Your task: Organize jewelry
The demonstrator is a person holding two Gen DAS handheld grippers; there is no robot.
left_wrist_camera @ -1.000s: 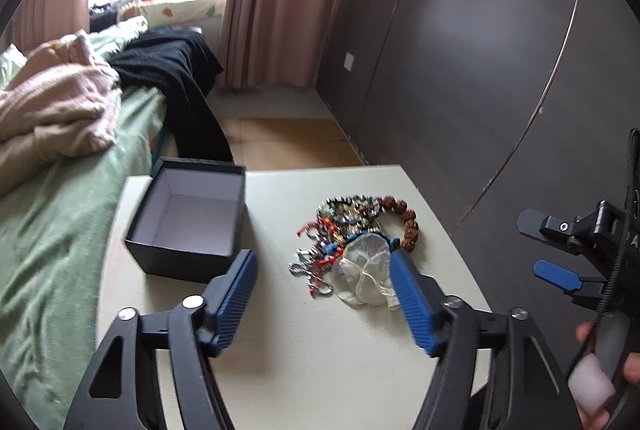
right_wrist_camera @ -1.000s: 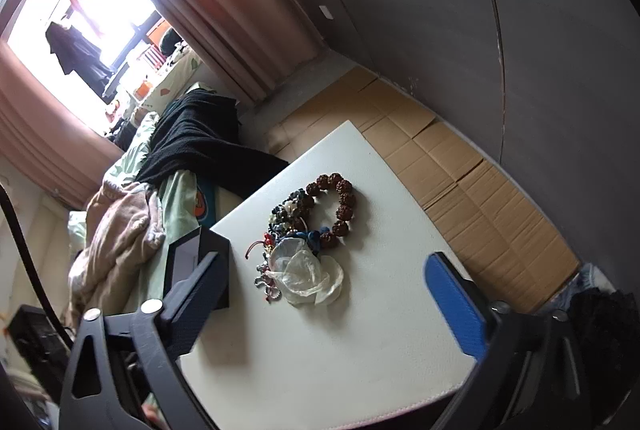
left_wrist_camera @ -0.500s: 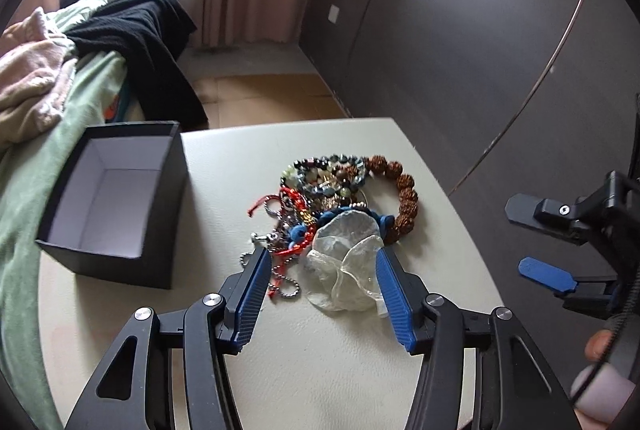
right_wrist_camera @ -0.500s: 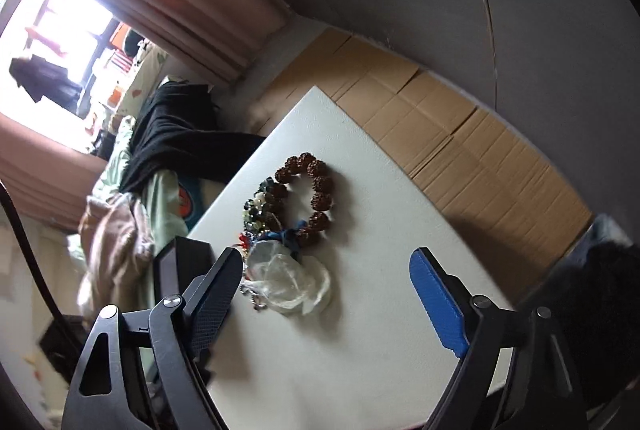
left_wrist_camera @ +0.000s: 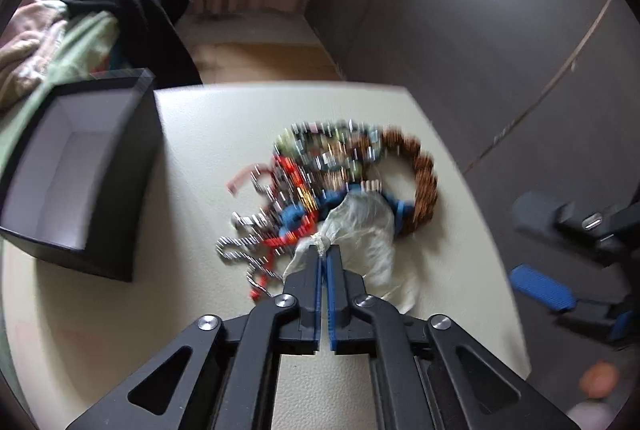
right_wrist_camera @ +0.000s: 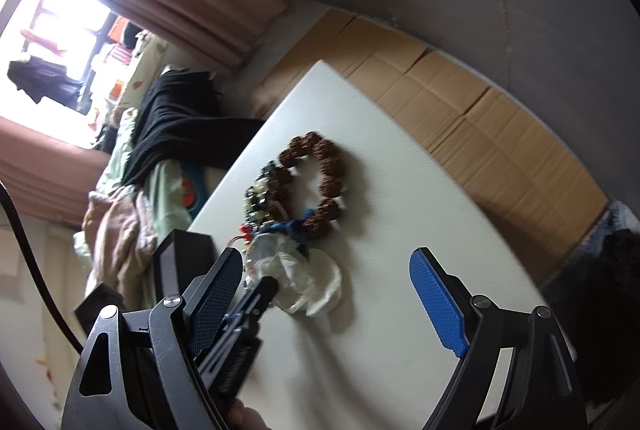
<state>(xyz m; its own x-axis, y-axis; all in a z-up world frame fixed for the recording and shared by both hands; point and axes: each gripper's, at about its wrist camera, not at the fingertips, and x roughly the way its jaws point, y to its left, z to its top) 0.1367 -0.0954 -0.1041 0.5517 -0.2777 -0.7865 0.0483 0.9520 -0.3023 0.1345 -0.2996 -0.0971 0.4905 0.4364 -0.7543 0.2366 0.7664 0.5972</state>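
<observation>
A tangle of jewelry lies on the cream table (left_wrist_camera: 192, 318): a brown bead bracelet (left_wrist_camera: 424, 174), red and blue cords and a silver chain (left_wrist_camera: 240, 246). A crumpled clear plastic bag (left_wrist_camera: 360, 226) rests against its near side. My left gripper (left_wrist_camera: 324, 250) is shut, its tips pinching a bunched corner of that bag. In the right wrist view the left gripper (right_wrist_camera: 268, 284) touches the bag (right_wrist_camera: 316, 282) from the left. My right gripper (right_wrist_camera: 326, 258) hovers above the table with wide open jaws that hold nothing; the bracelet (right_wrist_camera: 324, 186) lies beyond it.
An open black box (left_wrist_camera: 80, 158) with a pale inside stands on the table's left part, seen also as the box (right_wrist_camera: 180, 262). A bed with green sheet and heaped clothes (left_wrist_camera: 100, 10) borders the left. Cardboard sheets (right_wrist_camera: 460, 110) cover the floor before a dark wall.
My left gripper came down toward the pile and its jaws went from wide open to shut on the plastic bag. The right gripper sank closer to the table and rolled.
</observation>
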